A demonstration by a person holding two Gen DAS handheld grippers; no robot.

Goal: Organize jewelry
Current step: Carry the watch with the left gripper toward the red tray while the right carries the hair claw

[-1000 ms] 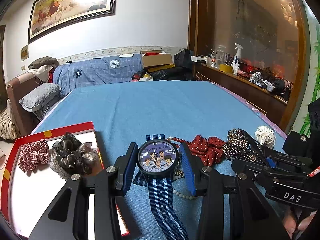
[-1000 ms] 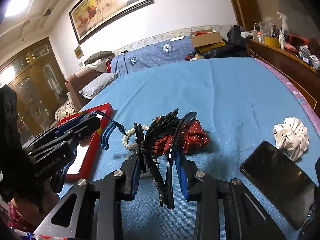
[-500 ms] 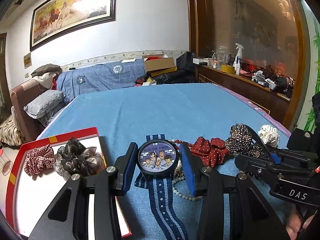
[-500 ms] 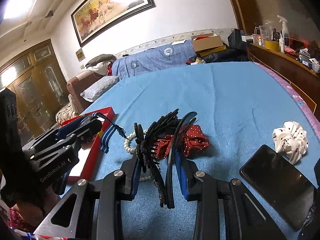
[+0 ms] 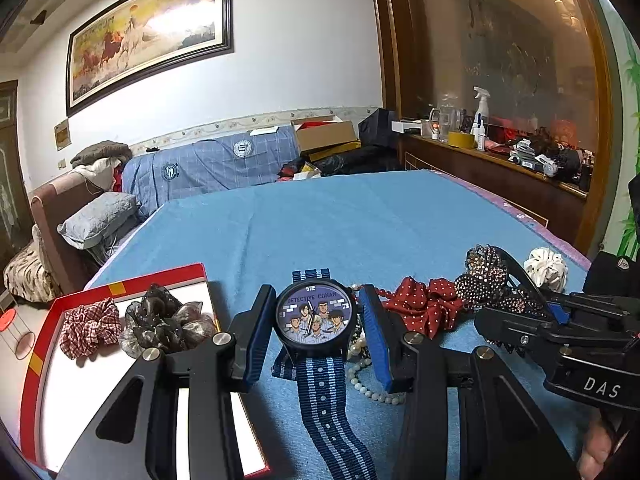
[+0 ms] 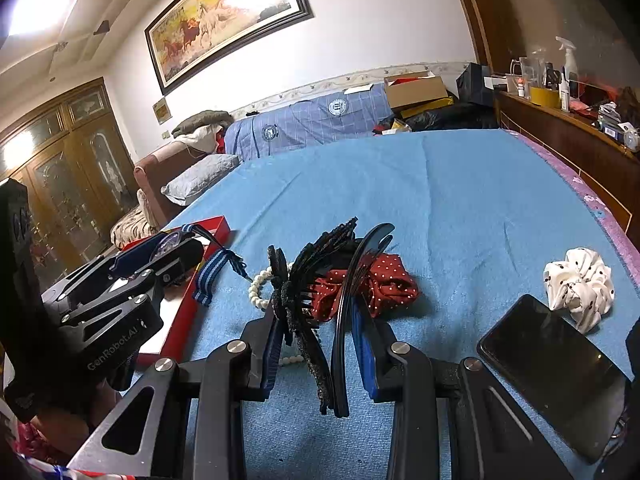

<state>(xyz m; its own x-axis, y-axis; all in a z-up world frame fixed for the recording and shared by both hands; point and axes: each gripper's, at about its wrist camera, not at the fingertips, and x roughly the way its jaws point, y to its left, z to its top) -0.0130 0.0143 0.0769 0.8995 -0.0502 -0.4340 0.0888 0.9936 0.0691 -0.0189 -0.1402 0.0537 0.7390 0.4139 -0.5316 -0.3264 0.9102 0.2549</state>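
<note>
My left gripper [image 5: 316, 300] is shut on a watch [image 5: 315, 320] with a cartoon dial and a blue striped strap that hangs down toward the camera. The right wrist view shows that watch [image 6: 172, 240] held just above the right edge of the red tray [image 6: 180, 320]. My right gripper [image 6: 320, 324] is shut on a black beaded hair clip [image 6: 308, 264], lifted over the blue bedspread. The red tray [image 5: 140, 280] holds a red checked scrunchie [image 5: 90, 330] and a dark gauzy scrunchie [image 5: 168, 320]. On the bedspread lie a red dotted bow [image 5: 428, 308] and a pearl necklace [image 5: 368, 380].
A white dotted scrunchie [image 6: 580, 284] and a black phone [image 6: 552, 368] lie to the right on the blue bedspread [image 6: 400, 184]. The bed's pink edge [image 6: 592, 200] runs along a wooden ledge at right. Pillows and a sofa stand beyond the far left corner.
My left gripper has tilted slightly with the watch, so the tray sits a little nearer the middle of its view. The right gripper has stayed put. Both grips are unchanged.
</note>
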